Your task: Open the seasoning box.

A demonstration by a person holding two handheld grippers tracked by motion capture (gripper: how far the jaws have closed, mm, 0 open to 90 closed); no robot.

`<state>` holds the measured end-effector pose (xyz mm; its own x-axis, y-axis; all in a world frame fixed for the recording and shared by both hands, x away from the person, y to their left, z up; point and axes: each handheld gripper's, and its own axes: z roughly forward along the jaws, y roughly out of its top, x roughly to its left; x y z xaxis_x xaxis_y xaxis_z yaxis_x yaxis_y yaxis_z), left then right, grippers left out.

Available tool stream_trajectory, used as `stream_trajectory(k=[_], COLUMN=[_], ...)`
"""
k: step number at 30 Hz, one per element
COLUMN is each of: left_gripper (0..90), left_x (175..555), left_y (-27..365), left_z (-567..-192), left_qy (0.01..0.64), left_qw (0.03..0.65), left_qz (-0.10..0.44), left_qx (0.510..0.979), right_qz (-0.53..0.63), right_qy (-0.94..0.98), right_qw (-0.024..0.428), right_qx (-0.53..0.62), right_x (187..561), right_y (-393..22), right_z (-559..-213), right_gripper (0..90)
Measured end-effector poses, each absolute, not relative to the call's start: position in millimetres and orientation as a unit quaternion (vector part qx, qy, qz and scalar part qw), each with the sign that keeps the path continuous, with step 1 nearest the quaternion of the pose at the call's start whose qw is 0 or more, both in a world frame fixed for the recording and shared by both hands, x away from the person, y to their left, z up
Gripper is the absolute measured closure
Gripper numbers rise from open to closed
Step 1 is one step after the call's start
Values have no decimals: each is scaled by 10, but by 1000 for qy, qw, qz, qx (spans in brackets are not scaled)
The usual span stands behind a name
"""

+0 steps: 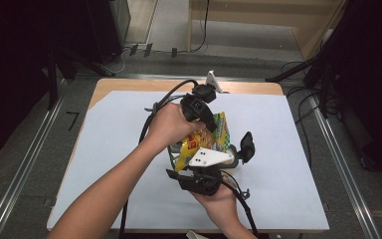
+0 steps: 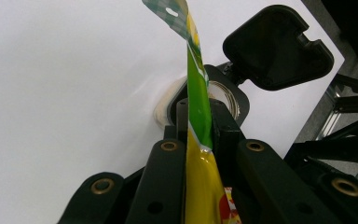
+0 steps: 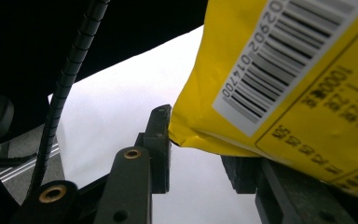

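Left claw [image 2: 199, 126] clamped tight on the flat sealed edge of the yellow-green snack bag [image 2: 198, 140], which stands edge-on between its jaws. Right claw [image 3: 198, 154] part-open; the bag's barcoded corner [image 3: 261, 93] sits between its jaws, touching the left one, grip unclear. A black open-lidded jar [image 2: 270, 46] lies on the white bench [image 2: 65, 84] just beyond the left claw.

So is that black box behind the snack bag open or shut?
Open. In the left gripper view the box shows its coiled contents, and its lid stands swung up past the bag.
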<state>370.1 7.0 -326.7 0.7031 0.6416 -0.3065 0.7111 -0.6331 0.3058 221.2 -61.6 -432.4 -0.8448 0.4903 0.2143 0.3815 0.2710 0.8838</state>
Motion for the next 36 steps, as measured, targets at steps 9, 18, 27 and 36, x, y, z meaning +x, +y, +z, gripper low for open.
stream_trajectory(k=[9,18,27,36], left_gripper=[858,857,856,856], left_x=[3693,3684,3688,3687], left_y=[47,53,61,54], left_z=[-3271,-3271,-3290,-3294], left_qy=[373,372,373,372], left_qw=[200,199,199,198], left_qz=[-82,-81,-82,-83], left_qx=[902,903,903,903], right_qz=[541,540,540,537], right_qy=[793,793,794,796], right_qw=[47,47,43,45], right_qx=[278,277,276,275], right_x=[2208,2205,2201,2198], right_y=[-620,-610,-602,-598], right_z=[-4331,-4333,-4338,-4340], right_gripper=[669,671,669,670])
